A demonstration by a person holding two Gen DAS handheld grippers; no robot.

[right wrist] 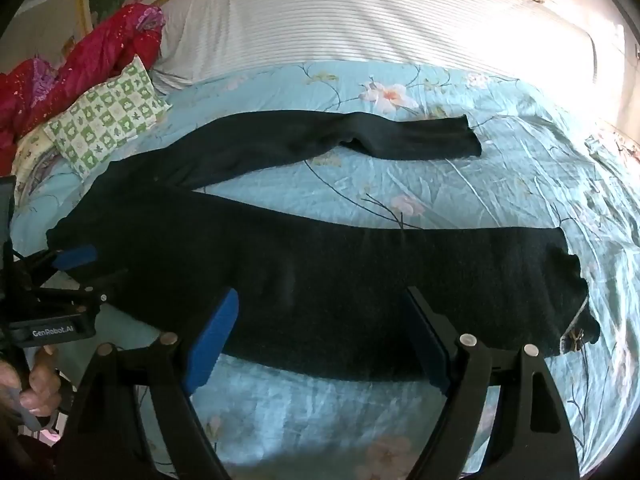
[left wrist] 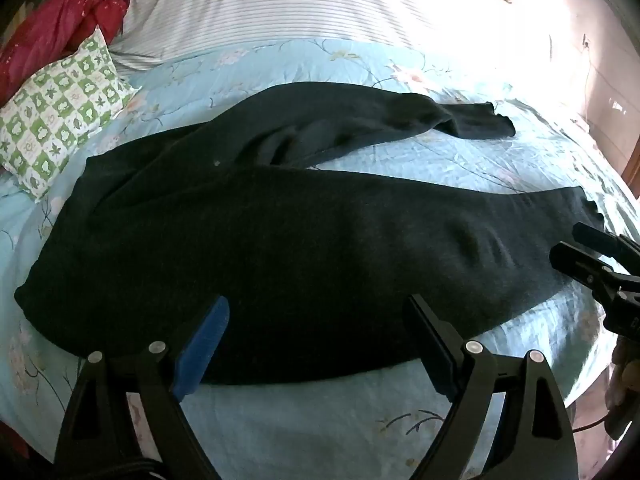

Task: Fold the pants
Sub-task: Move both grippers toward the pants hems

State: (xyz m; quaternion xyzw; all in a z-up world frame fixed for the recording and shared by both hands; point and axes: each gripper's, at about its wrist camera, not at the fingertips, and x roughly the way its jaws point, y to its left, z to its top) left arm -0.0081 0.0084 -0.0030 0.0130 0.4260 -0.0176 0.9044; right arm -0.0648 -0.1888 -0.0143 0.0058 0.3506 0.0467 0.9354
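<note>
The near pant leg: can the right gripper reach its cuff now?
Probably yes. The right gripper is open above the near pant leg, and nothing lies between it and the cuff to its right.

Both grippers are built alike: black angular frames with triangular cut-outs, and round silver pins at the joints. On the left gripper one of the fingers carries a bright blue ribbed pad, the other a dark pad. The right gripper has the same blue pad on one side. Seen from the right wrist, the left gripper's body bears white lettering, "GenRobot.AI", and a hand wraps its handle
</note>
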